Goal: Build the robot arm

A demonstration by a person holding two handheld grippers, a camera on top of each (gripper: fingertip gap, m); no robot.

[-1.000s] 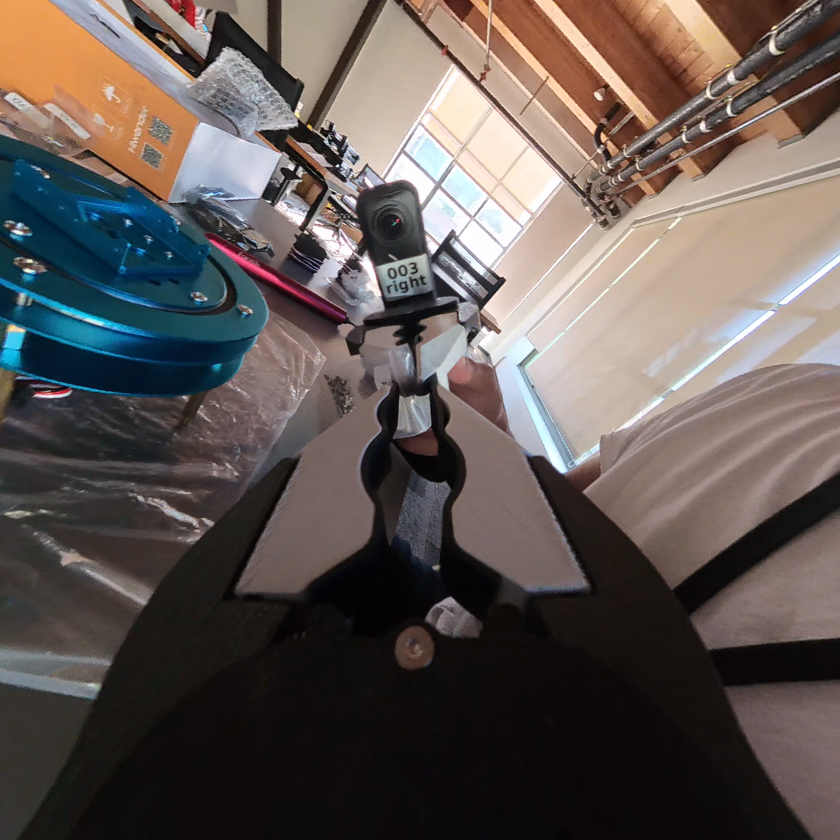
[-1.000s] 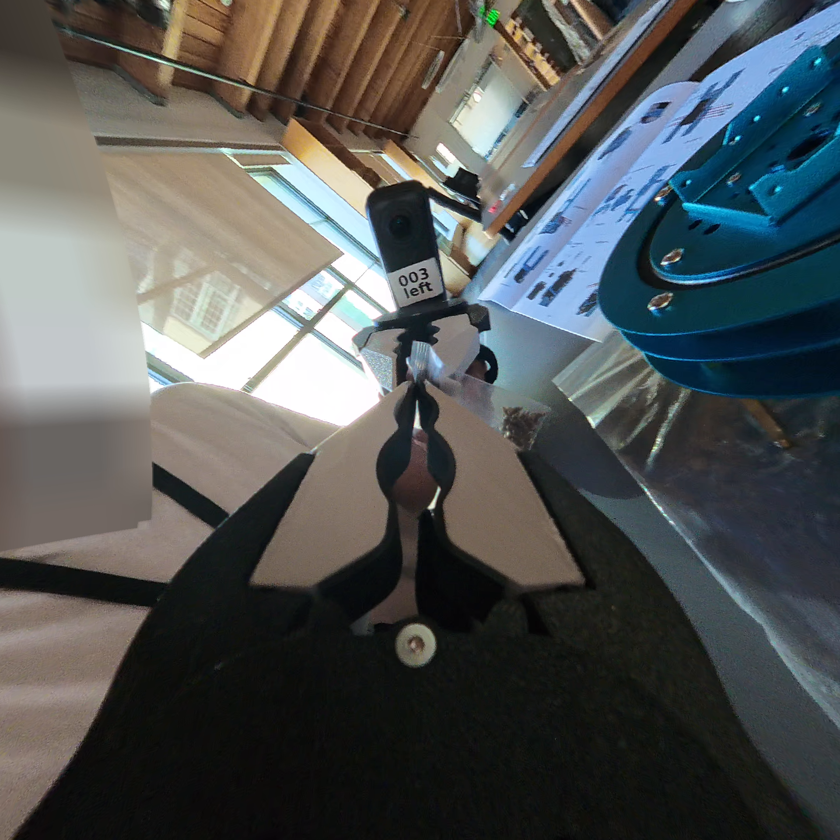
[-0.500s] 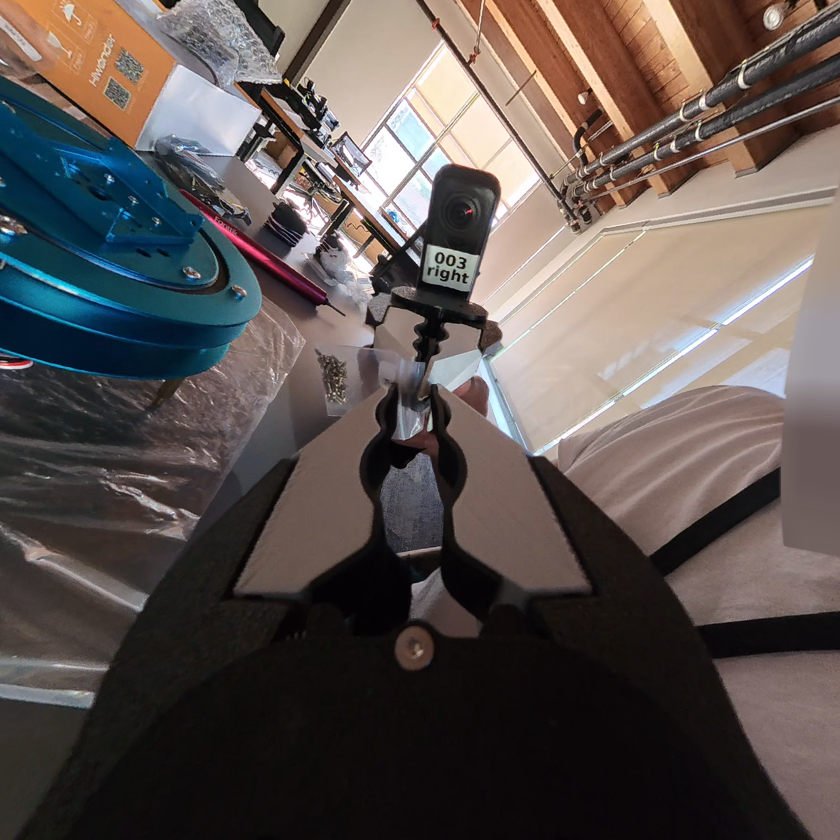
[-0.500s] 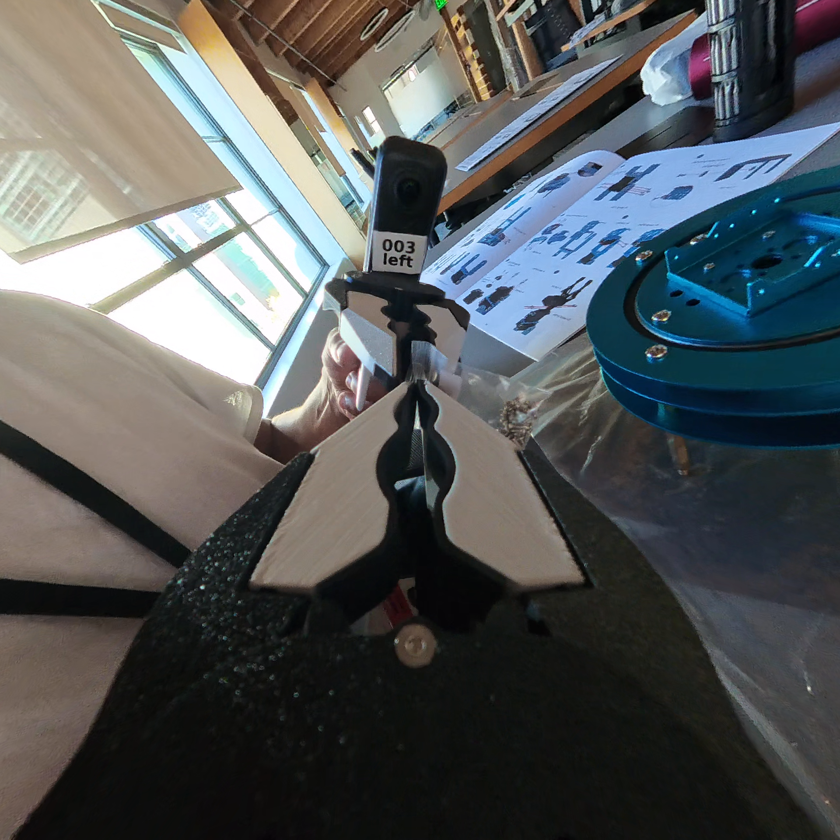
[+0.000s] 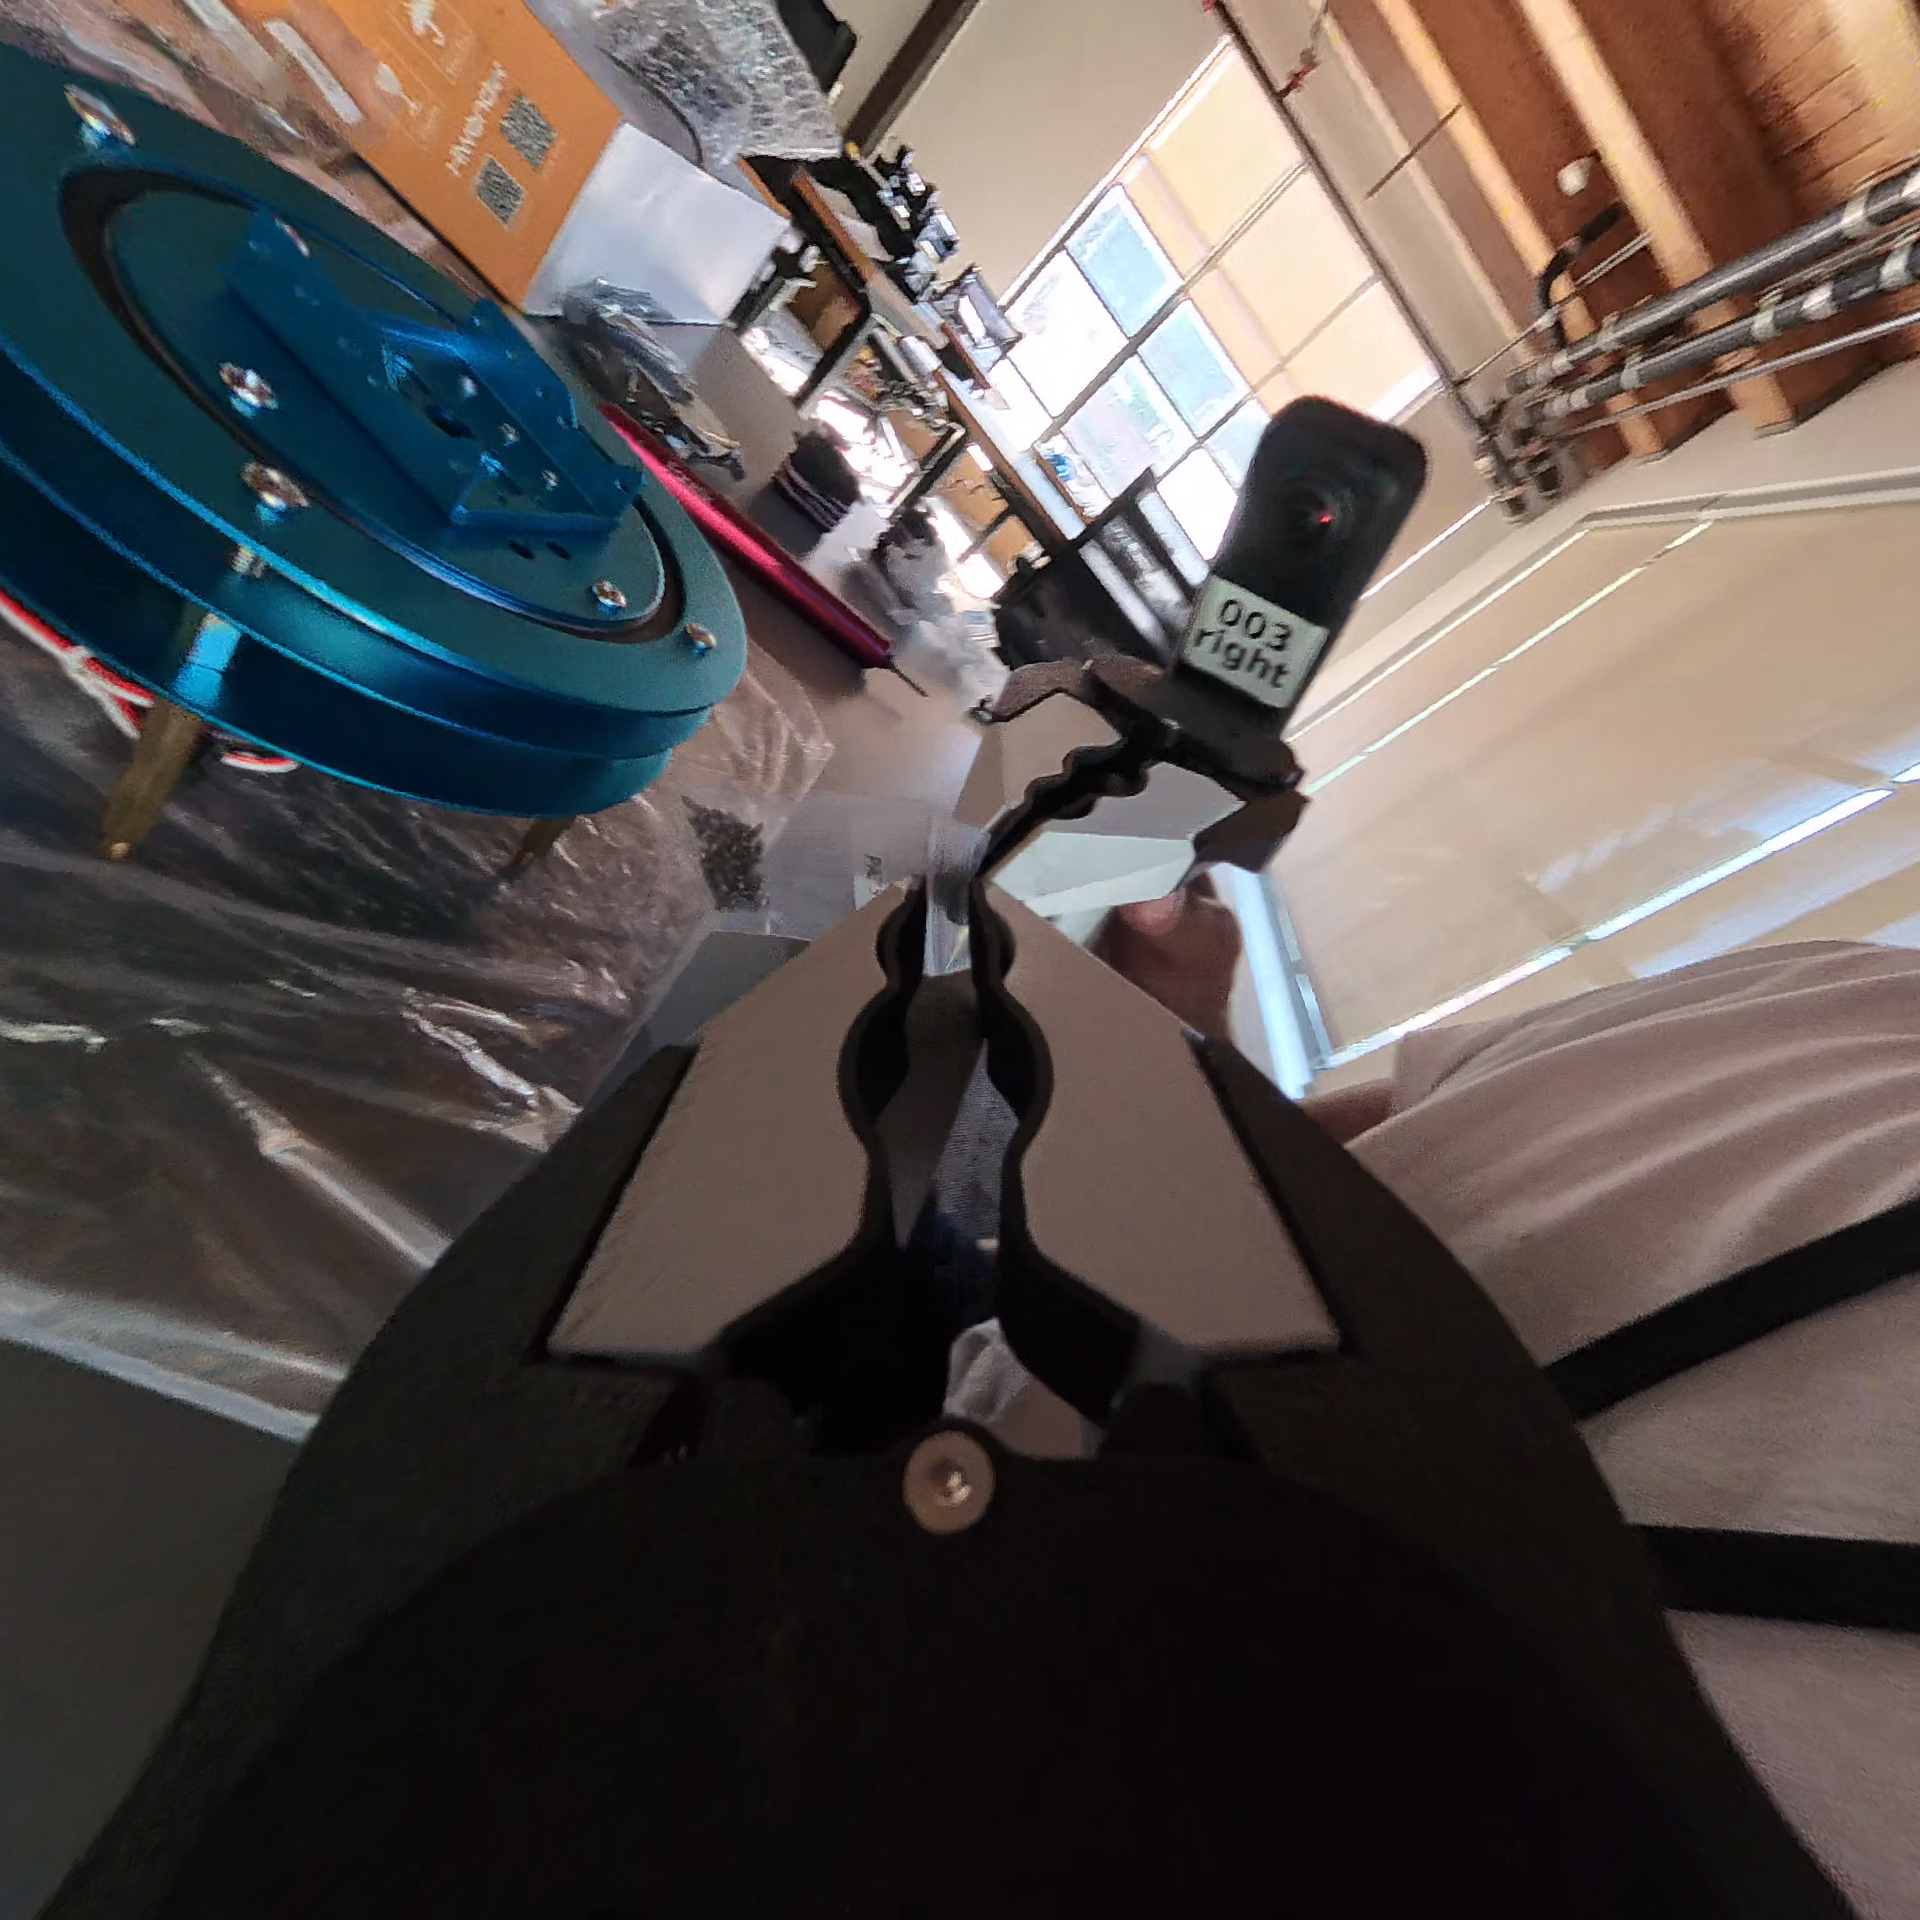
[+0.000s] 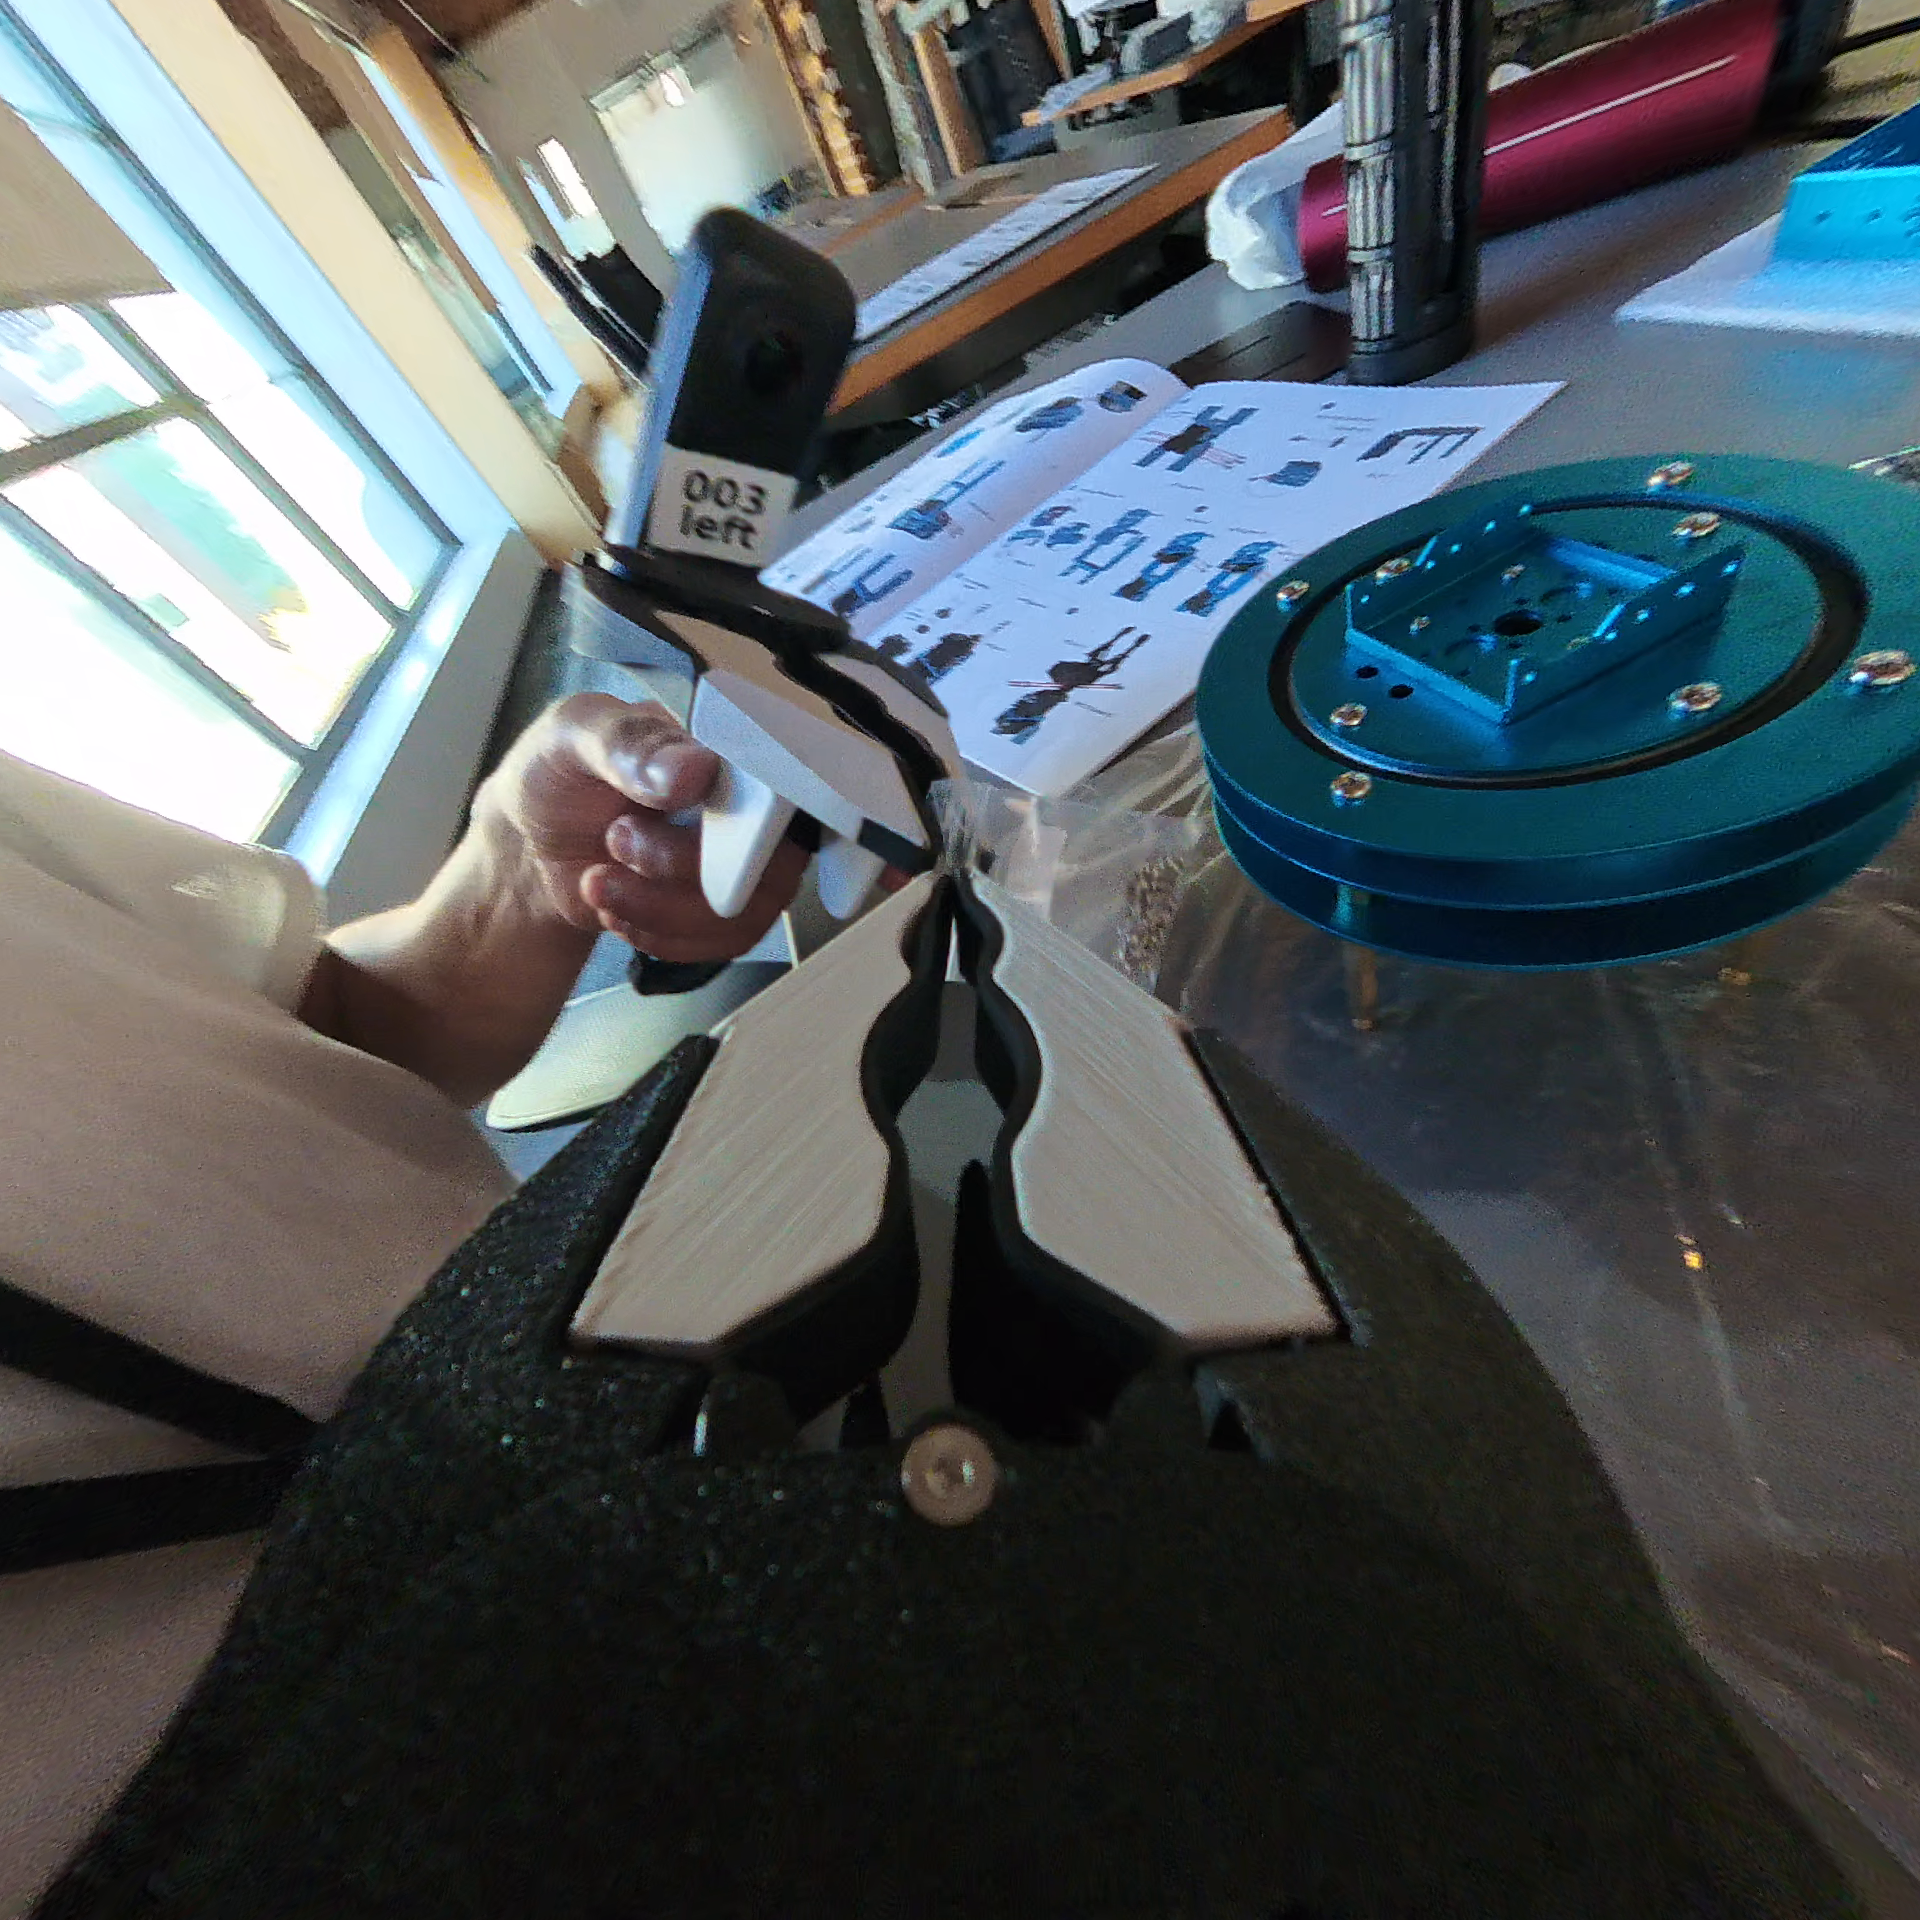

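1. Tongs first: your left tongs (image 5: pixel 948 902) and right tongs (image 6: pixel 951 902) are both squeezed nearly closed, tip to tip, and both are pinching the same small clear plastic bag (image 6: pixel 997 831) between them.
2. Bag has a little clump of dark screws (image 5: pixel 732 847) in it, and it hangs over the tabletop's (image 6: pixel 1714 353) near edge.
3. Your left hand (image 6: pixel 613 821) is wrapped round the white trigger of its tool.
4. Just past the bag, a blue metal turntable (image 6: pixel 1558 790) stands on short brass legs on crinkled clear plastic sheet (image 5: pixel 312 1039).
5. Behind that lies an open instruction booklet (image 6: pixel 1091 561); farther back stand a dark cylinder (image 6: pixel 1408 177) and a red tube (image 6: pixel 1621 125).
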